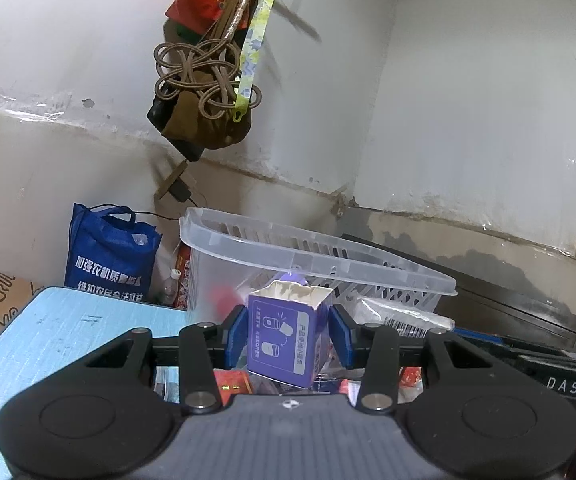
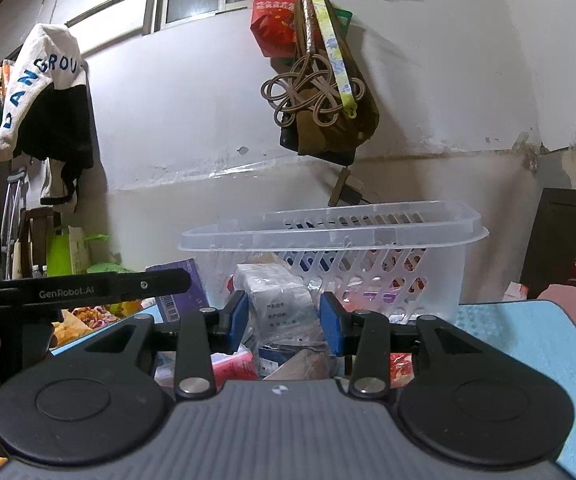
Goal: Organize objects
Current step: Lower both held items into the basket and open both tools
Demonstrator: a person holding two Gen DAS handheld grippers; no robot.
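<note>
My left gripper is shut on a purple carton with a torn open top, held upright just before the clear plastic basket. My right gripper is shut on a white plastic-wrapped packet, held in front of the same basket. The left gripper's black body shows at the left of the right wrist view, with the purple carton beyond it. Loose packets lie on the light blue table below both grippers.
A blue tote bag stands behind the table's left. Bags and a knotted cord hang on the white wall above the basket. A dark cabinet stands to the right. Clothes hang on the left wall.
</note>
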